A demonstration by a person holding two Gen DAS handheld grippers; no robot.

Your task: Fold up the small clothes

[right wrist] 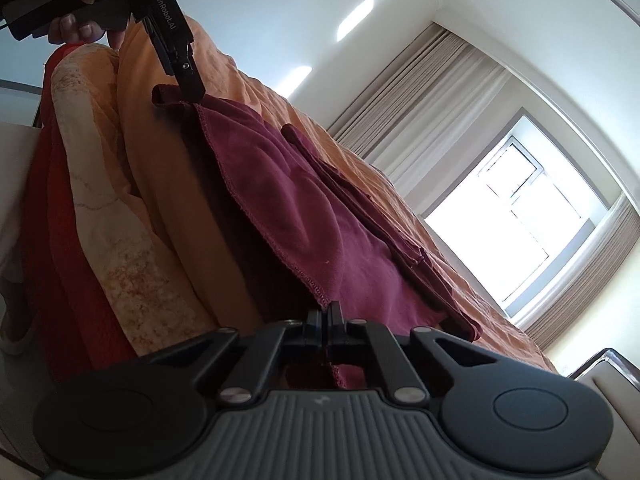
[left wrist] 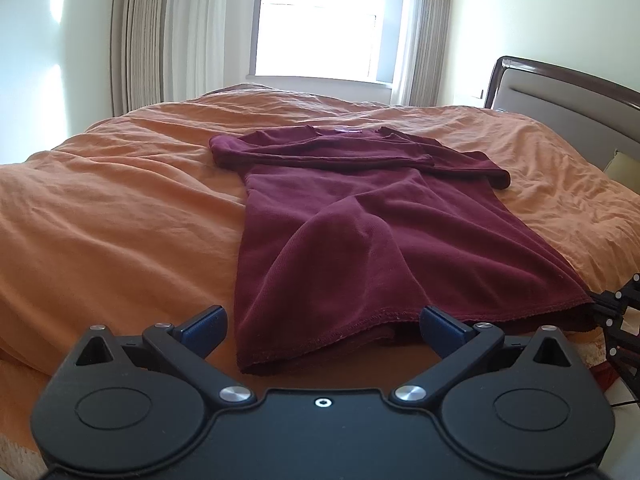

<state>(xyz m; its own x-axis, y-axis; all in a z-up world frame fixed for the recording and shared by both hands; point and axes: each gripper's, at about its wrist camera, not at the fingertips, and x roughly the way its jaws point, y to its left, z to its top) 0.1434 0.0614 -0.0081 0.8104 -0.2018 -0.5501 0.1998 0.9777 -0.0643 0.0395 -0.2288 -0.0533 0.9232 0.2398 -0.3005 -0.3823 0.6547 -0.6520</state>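
A maroon long-sleeved shirt (left wrist: 340,224) lies flat on the orange bed cover (left wrist: 120,208), sleeves folded across the chest, hem toward me. My left gripper (left wrist: 322,330) is open, its blue-padded fingers straddling the hem's left part just above the cover. My right gripper (right wrist: 325,314) is shut on the hem's right corner of the shirt (right wrist: 304,216). It shows at the right edge of the left wrist view (left wrist: 618,312). The left gripper also shows in the right wrist view (right wrist: 188,76) at the hem's far corner.
The bed fills both views, with a dark wooden headboard (left wrist: 560,88) at the right. A bright window (left wrist: 320,20) with beige curtains (left wrist: 144,40) is behind the bed. A red and cream patterned blanket (right wrist: 88,220) hangs down the bed's side.
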